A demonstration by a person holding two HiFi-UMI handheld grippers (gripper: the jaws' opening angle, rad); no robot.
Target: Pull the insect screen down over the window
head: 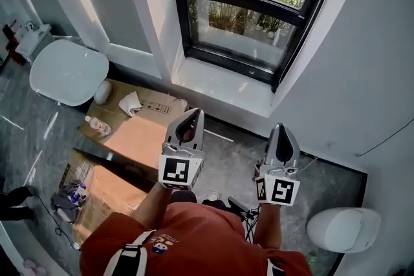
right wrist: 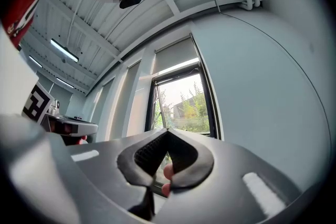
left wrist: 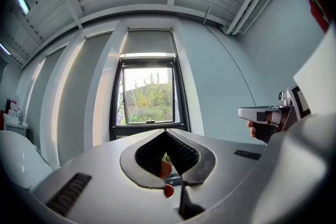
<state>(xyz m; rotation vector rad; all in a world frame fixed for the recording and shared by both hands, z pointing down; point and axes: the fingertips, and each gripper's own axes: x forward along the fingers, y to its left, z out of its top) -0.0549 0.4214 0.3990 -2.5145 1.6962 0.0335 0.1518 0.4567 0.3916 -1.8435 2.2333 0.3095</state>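
The black-framed window (head: pixel 249 6) is ahead of me, over a white sill (head: pixel 220 86). In the left gripper view, the window (left wrist: pixel 149 94) shows greenery outside, and a grey screen (left wrist: pixel 148 42) covers only its top part, ending in a pale bar (left wrist: pixel 148 54). The right gripper view shows the same screen (right wrist: pixel 176 56) high over the window (right wrist: pixel 184 105). My left gripper (head: pixel 193 116) and right gripper (head: pixel 282 130) are held level side by side, short of the sill. Both are shut with nothing between the jaws and both are well below the screen.
Flattened cardboard boxes (head: pixel 139 136) lie on the floor to the left with a bottle (head: pixel 97 125) and a white cloth (head: pixel 129 102) on them. A round white tabletop (head: pixel 68 71) stands far left. A white rounded fixture (head: pixel 343 229) sits at lower right.
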